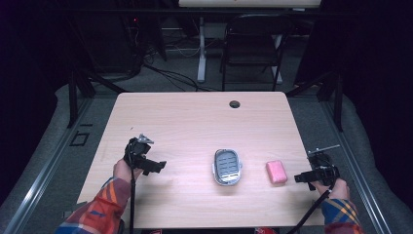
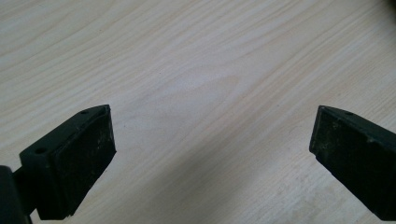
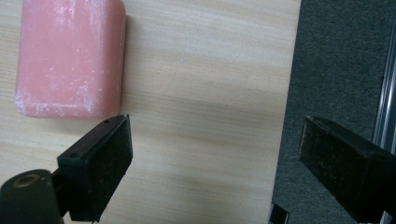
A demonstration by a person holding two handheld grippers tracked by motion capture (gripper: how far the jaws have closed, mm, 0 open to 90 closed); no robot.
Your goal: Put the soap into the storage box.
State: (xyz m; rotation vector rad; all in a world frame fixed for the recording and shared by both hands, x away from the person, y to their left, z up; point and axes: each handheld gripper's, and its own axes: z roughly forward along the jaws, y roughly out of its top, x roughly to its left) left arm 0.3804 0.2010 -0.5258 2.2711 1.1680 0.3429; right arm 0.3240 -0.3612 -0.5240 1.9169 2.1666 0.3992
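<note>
A pink bar of soap (image 1: pixel 276 171) lies on the wooden table (image 1: pixel 195 126), right of a grey soap dish (image 1: pixel 227 166) with a slotted insert. My right gripper (image 1: pixel 303 177) hovers at the table's right edge, just right of the soap, jaws open with nothing between them. In the right gripper view the soap (image 3: pixel 70 58) sits ahead and to the left of the gripper (image 3: pixel 215 154), outside the jaws. My left gripper (image 1: pixel 157 165) is at the table's left part, well left of the dish, open over bare wood (image 2: pixel 205 93) with the gripper (image 2: pixel 212 154) empty.
A round cable hole (image 1: pixel 234 104) sits near the table's far edge. Grey carpet (image 3: pixel 336 60) and a metal rail lie beyond the right table edge. A chair (image 1: pixel 253 44) and a desk leg stand behind the table.
</note>
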